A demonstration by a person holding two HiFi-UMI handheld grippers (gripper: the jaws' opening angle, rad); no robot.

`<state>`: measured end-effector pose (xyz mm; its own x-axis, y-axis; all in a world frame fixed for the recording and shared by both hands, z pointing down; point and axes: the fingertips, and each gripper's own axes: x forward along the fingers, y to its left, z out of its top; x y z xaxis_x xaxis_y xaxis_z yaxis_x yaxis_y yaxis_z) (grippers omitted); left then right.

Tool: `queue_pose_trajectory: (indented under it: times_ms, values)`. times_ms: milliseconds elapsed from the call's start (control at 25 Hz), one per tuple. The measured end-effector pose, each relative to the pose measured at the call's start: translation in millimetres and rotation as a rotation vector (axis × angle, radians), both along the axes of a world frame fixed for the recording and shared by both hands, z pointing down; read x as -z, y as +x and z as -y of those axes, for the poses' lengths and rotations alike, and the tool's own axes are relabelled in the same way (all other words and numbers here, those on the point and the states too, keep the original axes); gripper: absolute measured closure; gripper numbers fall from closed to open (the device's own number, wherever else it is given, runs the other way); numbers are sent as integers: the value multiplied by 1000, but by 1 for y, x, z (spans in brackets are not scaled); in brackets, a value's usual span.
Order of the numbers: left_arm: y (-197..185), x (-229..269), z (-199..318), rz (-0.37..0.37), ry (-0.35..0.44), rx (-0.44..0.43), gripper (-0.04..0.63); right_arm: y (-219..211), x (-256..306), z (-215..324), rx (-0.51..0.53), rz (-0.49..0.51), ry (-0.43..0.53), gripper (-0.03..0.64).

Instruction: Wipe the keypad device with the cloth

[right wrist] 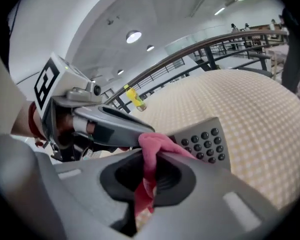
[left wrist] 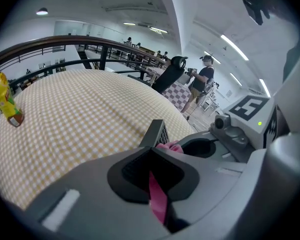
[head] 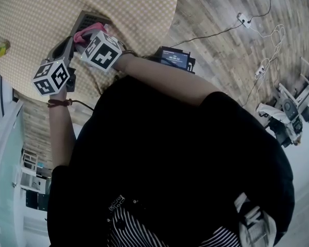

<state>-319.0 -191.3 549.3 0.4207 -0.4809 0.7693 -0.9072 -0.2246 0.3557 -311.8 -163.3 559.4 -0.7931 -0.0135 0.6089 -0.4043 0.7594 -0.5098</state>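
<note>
Right gripper view: claw (right wrist: 151,159) with cloth (right wrist: 157,143) on keypad (right wrist: 206,143)

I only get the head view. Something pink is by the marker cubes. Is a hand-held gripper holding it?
Observer: Yes, the right hand-held gripper is shut on that pink cloth.
Operator: Does the gray thing next to it have buttons?
Observer: Yes, the keypad device has rows of round dark buttons.
</note>
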Motion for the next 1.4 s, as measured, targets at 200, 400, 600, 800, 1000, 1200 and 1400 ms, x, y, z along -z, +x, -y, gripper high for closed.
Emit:
queue_pose_trajectory:
  times_ms: [200,400,600,800,1000,1200,1400]
  values:
    - [0,0,-2,24,17,-7,594,11,-18,-11,29,-16,9,586]
    - [-1,-1,-1,24,16,-8,594,29,-46,-26,26,-70,-68,586]
    - [-1,-2,0,24,16,-6,594,47,-72,-39,42,-125,-104,586]
    - [0,-2,0,29,14,-11,594,42,-63,-36,57,-173,-62,586]
    - [0,-1,0,27,19,-9,594,9,-17,-10,24,-55,-20,586]
    - [-2,-1,-1,-3,19,26,595,-3,-3,-2,45,-10,19,586]
    - [-2,1,-2,20,39,20,594,6,-14,-8,38,-22,-6,586]
